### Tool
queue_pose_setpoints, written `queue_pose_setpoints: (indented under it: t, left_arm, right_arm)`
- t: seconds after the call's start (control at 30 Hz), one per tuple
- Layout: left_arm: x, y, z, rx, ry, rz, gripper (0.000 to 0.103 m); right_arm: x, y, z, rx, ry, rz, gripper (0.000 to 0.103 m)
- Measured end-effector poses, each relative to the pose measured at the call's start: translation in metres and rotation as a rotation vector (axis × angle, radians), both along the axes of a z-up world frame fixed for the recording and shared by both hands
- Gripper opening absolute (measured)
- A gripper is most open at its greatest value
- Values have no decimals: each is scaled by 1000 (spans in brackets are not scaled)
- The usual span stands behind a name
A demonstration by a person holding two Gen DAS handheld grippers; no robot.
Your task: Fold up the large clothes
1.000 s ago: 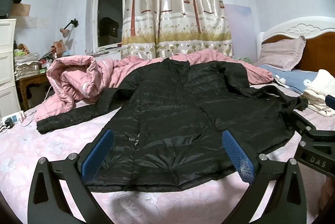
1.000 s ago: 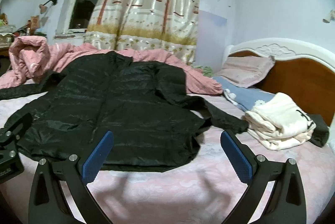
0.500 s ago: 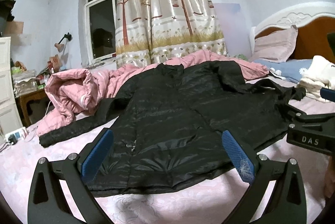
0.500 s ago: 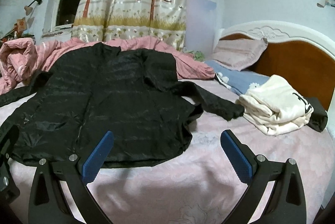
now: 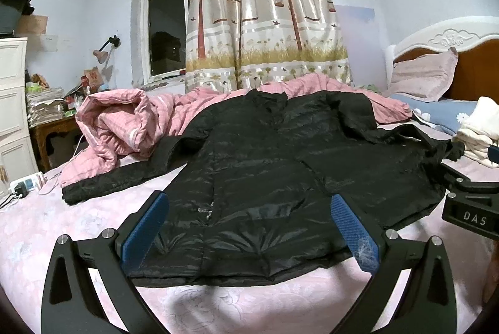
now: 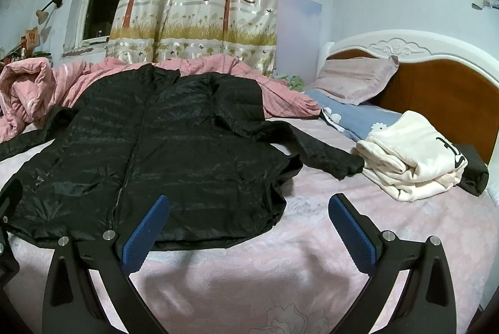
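Observation:
A black padded jacket [image 5: 268, 165] lies spread flat, front up, on the pink bed sheet [image 5: 237, 306], sleeves stretched out to both sides. My left gripper [image 5: 249, 224] hovers open over the jacket's hem with nothing between its blue pads. In the right wrist view the same jacket [image 6: 162, 146] fills the left half. My right gripper [image 6: 248, 226] stands open above the sheet [image 6: 265, 277] just right of the hem corner, holding nothing. The right gripper's body [image 5: 471, 206] shows at the right edge of the left wrist view.
A crumpled pink quilt [image 5: 124, 121] lies behind the jacket. A folded white garment [image 6: 411, 153] on something dark sits by the pillows [image 6: 352, 81] and wooden headboard [image 6: 436, 90]. A white drawer unit [image 5: 12, 103], cluttered side table and power strip [image 5: 26, 182] stand at the left.
Both grippers have shifted and tilted slightly over the near hem; the right wrist view has swung back and forth over the jacket's right half. The jacket has not moved and both stay open.

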State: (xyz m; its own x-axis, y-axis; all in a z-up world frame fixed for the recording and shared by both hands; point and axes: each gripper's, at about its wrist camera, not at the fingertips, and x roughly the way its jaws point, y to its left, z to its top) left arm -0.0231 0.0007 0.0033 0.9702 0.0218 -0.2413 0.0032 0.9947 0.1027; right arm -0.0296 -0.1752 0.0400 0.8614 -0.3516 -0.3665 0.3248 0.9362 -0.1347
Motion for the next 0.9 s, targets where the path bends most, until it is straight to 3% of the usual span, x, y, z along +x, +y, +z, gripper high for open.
queue_pose_setpoints:
  t: [0.9]
  left_arm:
    - [6, 6, 2, 13, 23, 5, 103]
  right_arm:
    - [-1, -1, 3, 4, 1, 18, 103]
